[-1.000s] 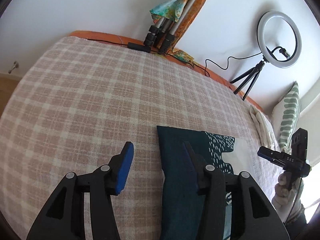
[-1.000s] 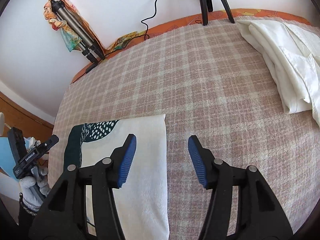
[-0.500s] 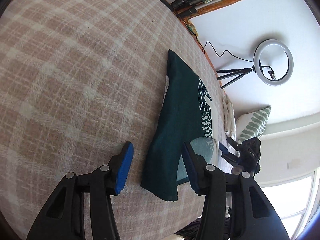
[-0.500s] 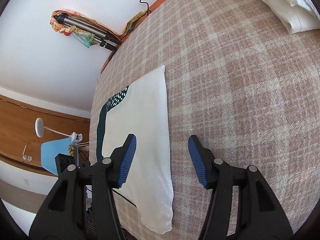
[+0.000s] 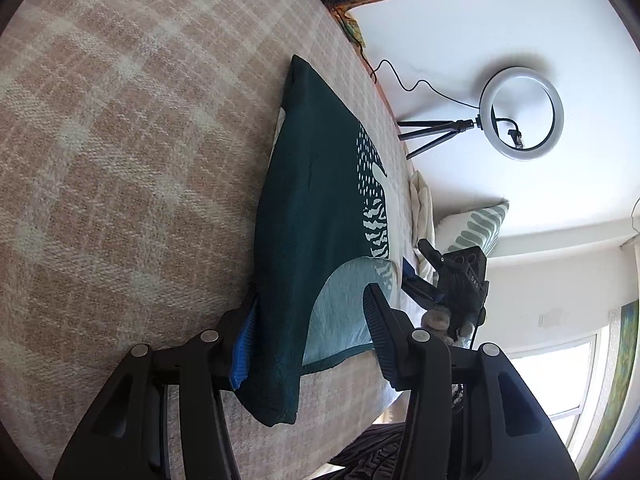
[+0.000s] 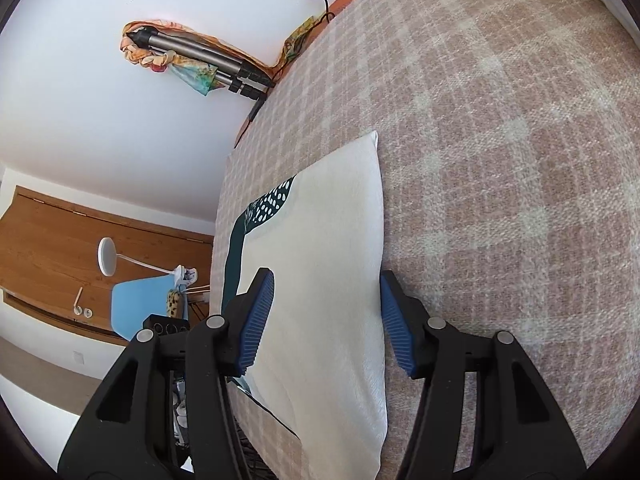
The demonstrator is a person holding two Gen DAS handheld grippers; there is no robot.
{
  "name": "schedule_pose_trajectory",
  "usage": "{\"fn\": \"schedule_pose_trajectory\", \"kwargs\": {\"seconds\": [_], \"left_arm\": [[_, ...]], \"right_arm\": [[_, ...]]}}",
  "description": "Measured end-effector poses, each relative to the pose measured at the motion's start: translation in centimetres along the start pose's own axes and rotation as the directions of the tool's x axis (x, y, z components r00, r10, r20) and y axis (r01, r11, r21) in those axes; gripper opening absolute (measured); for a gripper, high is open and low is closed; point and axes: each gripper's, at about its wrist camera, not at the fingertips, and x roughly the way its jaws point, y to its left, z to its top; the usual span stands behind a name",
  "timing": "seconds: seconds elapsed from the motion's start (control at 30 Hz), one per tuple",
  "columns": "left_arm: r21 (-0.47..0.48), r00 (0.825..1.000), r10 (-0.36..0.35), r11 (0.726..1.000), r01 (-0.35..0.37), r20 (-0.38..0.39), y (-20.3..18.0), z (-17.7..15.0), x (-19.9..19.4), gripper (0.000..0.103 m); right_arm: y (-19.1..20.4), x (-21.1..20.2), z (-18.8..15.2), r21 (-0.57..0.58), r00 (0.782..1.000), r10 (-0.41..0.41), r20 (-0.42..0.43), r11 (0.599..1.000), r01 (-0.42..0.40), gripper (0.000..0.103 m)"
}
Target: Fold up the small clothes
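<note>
A folded small garment lies flat on the plaid bed cover (image 5: 120, 160). In the left wrist view I see its dark green side with white dots and a pale blue patch (image 5: 316, 216). In the right wrist view I see its cream side (image 6: 320, 264). My left gripper (image 5: 308, 336) is open, its jaws astride the garment's near dark green corner, one blue pad at the cloth's edge. My right gripper (image 6: 326, 322) is open, its jaws astride the cream near end. The right gripper also shows in the left wrist view (image 5: 452, 280).
A ring light on a tripod (image 5: 520, 114) stands at the bed's far edge, its cable trailing. Folded tripods wrapped in coloured cloth (image 6: 200, 60) lean on the wall. Folded white cloth (image 5: 424, 208) and a leaf-print pillow (image 5: 476, 228) lie beyond the garment. A blue chair (image 6: 140, 304) stands beside the bed.
Both grippers have tilted over and moved in toward the garment's near end; each now has its open jaws around an edge of the cloth. The garment has not moved.
</note>
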Motion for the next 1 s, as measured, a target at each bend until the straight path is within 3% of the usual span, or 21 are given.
{"fn": "schedule_pose_trajectory", "kwargs": {"seconds": [0.17,0.37,0.43,0.5,0.67,0.87,1.0], "left_arm": [[0.048,1.000,0.011,0.999,-0.010,-0.013,-1.2,0.3,1.4,0.048],[0.099,0.999,0.043,0.994,-0.041,-0.019,-2.5,1.0,2.7,0.040],[0.108,0.997,0.071,0.992,-0.068,-0.021,-2.6,1.0,3.0,0.021],[0.120,0.995,0.093,0.989,-0.090,-0.018,-2.4,0.8,3.1,0.009],[0.209,0.992,0.126,0.969,-0.130,0.031,-3.9,0.5,2.1,0.006],[0.265,0.990,0.115,0.955,-0.131,0.076,-5.6,0.5,0.9,0.004],[0.300,0.990,0.117,0.944,-0.137,0.083,-6.1,0.2,0.7,0.004]], "right_arm": [[1.0,2.1,0.6,-0.024,1.000,-0.001,-0.014,1.000,0.001,0.047],[1.3,3.6,1.0,-0.013,1.000,0.001,-0.022,1.000,-0.001,0.039],[1.3,3.9,0.9,-0.005,1.000,-0.016,-0.027,1.000,0.016,0.029],[1.6,4.1,0.9,-0.017,0.998,-0.056,-0.028,0.998,0.055,0.013],[4.0,3.4,0.9,-0.096,0.993,-0.115,0.012,0.989,0.116,0.008],[7.7,1.9,0.6,-0.175,0.991,-0.116,0.074,0.976,0.127,0.007],[8.9,1.6,0.3,-0.214,0.983,-0.158,0.092,0.961,0.175,0.007]]}}
